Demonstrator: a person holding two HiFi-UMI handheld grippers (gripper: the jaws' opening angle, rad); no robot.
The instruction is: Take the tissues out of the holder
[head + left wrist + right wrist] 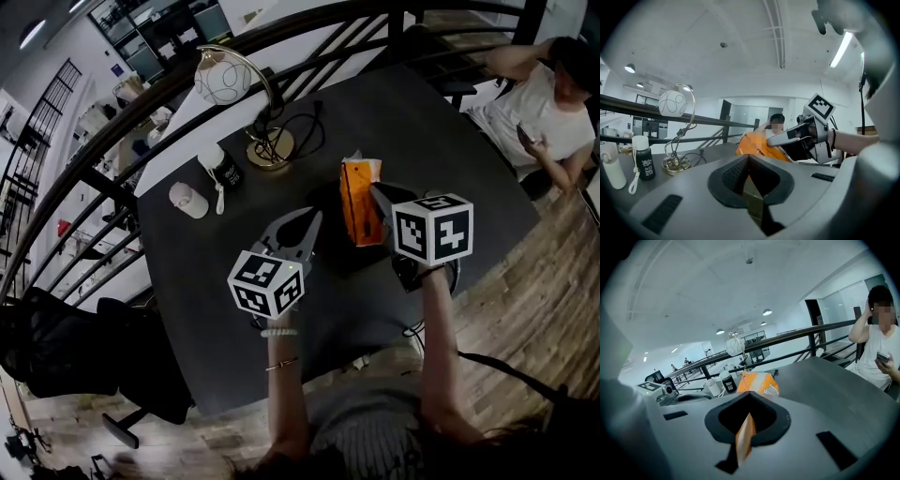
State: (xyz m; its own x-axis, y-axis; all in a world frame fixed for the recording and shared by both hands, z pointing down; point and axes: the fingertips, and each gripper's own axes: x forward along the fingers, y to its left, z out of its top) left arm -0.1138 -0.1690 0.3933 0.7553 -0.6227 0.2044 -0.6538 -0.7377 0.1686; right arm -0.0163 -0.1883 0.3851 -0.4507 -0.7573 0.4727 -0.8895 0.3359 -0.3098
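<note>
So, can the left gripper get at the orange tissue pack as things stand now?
Probably yes. The orange tissue pack is close beside the left gripper, nothing stands between them, and the right gripper grips it from the other side.

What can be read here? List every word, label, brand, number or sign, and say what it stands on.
No text here can be read with confidence.
Black bottle: white print in several lines, too blurred to read.
Orange tissue pack: white label with fine print, too small to read.
Marker cube: black-and-white squares only, no words.
</note>
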